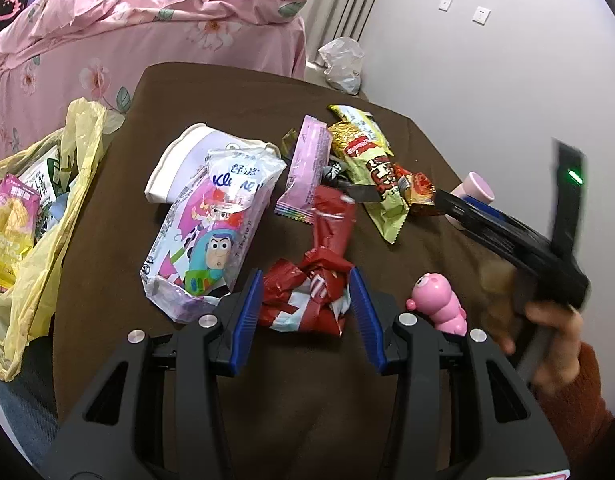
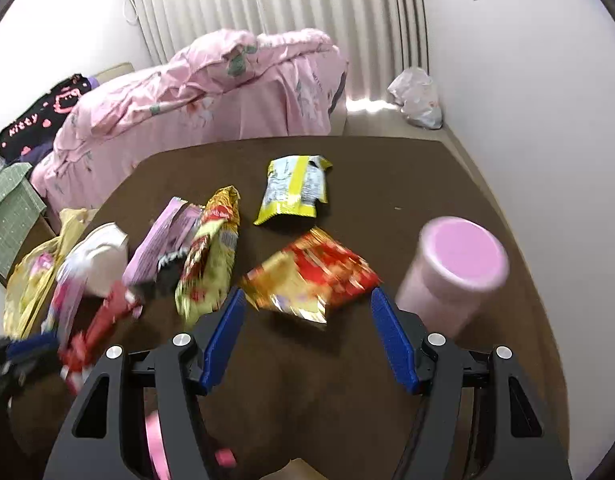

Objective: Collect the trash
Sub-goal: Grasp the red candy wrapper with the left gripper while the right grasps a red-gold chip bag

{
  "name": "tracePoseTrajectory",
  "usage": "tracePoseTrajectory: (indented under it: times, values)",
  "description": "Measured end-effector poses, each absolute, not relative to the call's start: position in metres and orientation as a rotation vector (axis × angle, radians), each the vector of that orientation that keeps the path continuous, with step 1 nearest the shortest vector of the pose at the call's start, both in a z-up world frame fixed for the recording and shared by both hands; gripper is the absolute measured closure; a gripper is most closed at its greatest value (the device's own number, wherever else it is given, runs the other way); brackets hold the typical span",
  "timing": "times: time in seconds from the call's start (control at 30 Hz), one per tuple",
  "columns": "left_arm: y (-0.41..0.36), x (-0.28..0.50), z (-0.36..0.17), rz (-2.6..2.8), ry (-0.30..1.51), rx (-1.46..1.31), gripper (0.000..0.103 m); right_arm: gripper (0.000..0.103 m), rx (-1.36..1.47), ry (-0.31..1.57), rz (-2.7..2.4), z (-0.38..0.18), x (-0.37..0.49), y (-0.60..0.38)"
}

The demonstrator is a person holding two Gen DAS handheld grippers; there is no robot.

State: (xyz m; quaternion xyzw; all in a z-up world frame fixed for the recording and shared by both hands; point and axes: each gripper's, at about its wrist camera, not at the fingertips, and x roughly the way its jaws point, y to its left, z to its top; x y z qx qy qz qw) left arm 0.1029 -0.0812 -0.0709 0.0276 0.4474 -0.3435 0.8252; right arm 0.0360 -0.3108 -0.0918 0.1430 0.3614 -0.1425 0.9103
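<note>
Red wrapper (image 1: 307, 280) pinched by left hand-held gripper (image 1: 306, 292), right hand-held gripper (image 2: 305, 312) spread, table (image 2: 387, 168) edge clear.

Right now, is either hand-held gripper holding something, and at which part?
The left hand-held gripper is closed on the crumpled red foil wrapper, at its bunched near end. The right hand-held gripper is open and holds nothing.

"Kitty" on black cloth (image 2: 43, 120); "Kle..." on tissue pack (image 1: 215, 220).
</note>
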Motion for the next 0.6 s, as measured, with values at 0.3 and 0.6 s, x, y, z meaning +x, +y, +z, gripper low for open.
tracePoseTrajectory:
  times: [0.3,0.6]
  values:
    - [-0.067,0.104,-0.061,-0.787,0.910,0.021,0.056,0.066,0.216,0.820,-0.279,-0.102,0.063,-0.310]
    - [-0.081,0.096,-0.067,-0.813,0.926,0.113,0.050,0.067,0.204,0.766,-0.172,-0.084,0.008,-0.297]
